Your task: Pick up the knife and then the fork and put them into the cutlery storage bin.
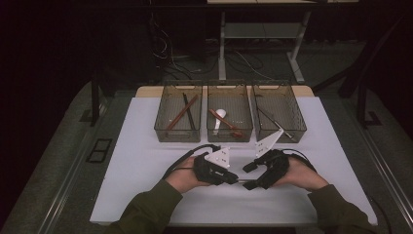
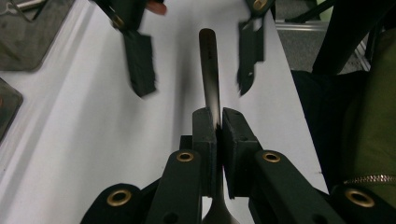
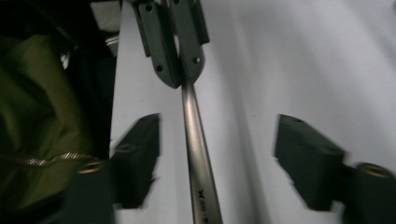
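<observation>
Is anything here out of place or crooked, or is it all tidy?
Nothing looks spilled or broken. The one thing outside the three clear plastic bins is a metal utensil handle, clamped in the left gripper above the white table, its free end between the right gripper's open jaws.

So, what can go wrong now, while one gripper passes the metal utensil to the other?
The left gripper pinches the thin metal utensil by a narrow part, so it may swivel or slip. The right gripper has open jaws on both sides of the handle, not touching; if the left lets go early, the utensil may drop onto the white table.
</observation>
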